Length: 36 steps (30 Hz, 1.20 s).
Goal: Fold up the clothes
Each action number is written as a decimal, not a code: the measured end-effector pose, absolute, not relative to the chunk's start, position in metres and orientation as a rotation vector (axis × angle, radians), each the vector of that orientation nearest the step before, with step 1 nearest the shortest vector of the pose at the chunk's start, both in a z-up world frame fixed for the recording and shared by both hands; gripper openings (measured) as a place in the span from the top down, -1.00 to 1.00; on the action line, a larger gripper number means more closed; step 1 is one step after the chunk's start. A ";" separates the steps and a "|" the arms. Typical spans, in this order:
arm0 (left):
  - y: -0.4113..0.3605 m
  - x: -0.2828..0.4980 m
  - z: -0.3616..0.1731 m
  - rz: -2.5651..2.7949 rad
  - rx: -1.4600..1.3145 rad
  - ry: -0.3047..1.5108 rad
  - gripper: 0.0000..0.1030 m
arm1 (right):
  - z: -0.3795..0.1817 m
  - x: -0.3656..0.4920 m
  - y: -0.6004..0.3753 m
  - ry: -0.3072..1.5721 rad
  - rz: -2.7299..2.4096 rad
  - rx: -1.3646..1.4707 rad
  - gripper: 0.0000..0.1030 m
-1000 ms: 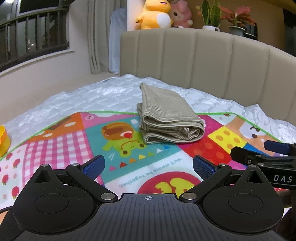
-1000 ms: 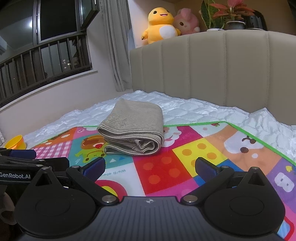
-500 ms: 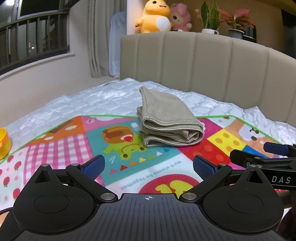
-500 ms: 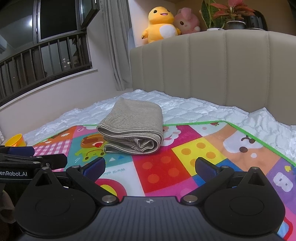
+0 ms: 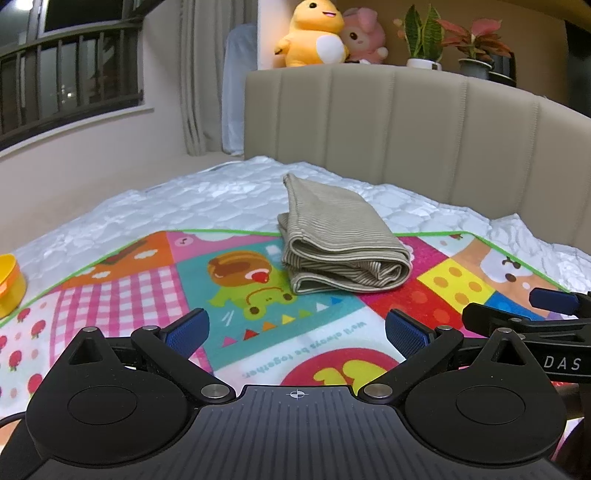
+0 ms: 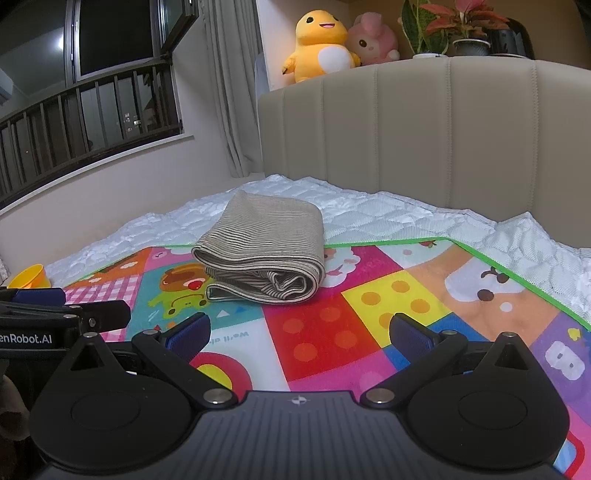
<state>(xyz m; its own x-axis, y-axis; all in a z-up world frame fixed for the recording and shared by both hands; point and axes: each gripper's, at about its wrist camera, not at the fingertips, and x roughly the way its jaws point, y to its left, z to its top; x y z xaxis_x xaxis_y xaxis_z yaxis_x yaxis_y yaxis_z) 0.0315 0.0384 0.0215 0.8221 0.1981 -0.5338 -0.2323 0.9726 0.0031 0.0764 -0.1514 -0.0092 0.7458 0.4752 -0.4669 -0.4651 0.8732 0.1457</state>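
While both grippers hang low over the colourful play mat (image 5: 258,332), the striped beige garment (image 5: 340,240) sits folded into a thick bundle at the mat's far edge, part on the mat and part on the white quilted bed cover (image 5: 184,206). From the left wrist camera it lies at about 12 o'clock, a touch toward 1, well ahead of the left gripper (image 5: 295,328). That gripper's blue-padded fingers (image 5: 186,328) stand wide apart with nothing between them, only the mat's printed frog and lettering showing through the gap.

Over to the right wrist camera: the garment (image 6: 262,247) is at roughly 11 o'clock, its rolled open layers facing the lens, the smooth folded top sloping away toward the headboard (image 6: 424,140). The right gripper (image 6: 301,332) is spread wide as well, empty, its fingers (image 6: 410,336) framing the red dotted square of the mat (image 6: 369,295). Neither gripper touches the cloth; both are well apart from it.

Each tool peeks into the other's view: the right gripper (image 5: 535,310) pokes in at 3 o'clock in the left camera, and the left gripper (image 6: 55,306) shows at 9 o'clock in the right camera.

A yellow cup (image 6: 31,277) rests on the bed at the far left, 10 o'clock. Up on the ledge behind the headboard sit a yellow plush duck (image 6: 321,48), a pink plush (image 6: 373,40) beside it, and potted plants (image 6: 458,29) at 1 o'clock.
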 end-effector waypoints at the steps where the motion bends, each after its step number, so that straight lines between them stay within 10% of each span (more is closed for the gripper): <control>1: 0.039 0.031 0.022 0.230 -0.064 0.562 -1.00 | -0.009 0.076 -0.151 0.517 0.515 0.020 -1.00; 36: 0.037 0.032 0.021 0.234 -0.055 0.566 -1.00 | -0.012 0.078 -0.155 0.527 0.517 0.024 -1.00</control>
